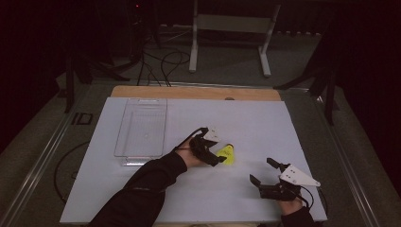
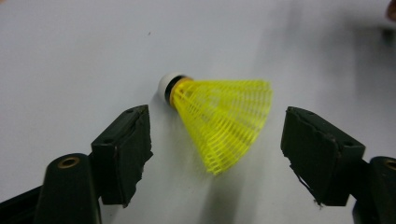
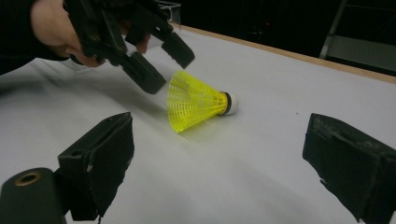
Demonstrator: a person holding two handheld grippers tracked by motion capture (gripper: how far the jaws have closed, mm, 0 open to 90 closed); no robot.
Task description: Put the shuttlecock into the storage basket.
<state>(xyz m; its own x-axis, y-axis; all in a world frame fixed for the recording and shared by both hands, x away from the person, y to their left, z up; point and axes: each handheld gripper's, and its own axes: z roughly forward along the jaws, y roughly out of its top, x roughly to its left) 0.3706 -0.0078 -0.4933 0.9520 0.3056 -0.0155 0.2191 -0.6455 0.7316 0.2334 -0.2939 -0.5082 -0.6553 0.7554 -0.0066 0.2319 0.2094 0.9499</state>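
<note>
Two spread left gripper (image 2: 217,144) fingers flank one yellow shuttlecock (image 2: 219,116), untouched.

The shuttlecock (image 1: 226,154) lay on its side near the middle of the worktop (image 1: 246,118), between the jaws of the left tongs (image 1: 216,156), which stood either side of it without touching. The tray (image 1: 142,126) sat on the worktop well to the left and farther back. The right tongs (image 1: 265,172) hung near the front edge, right of the shuttlecock and apart from it.
</note>
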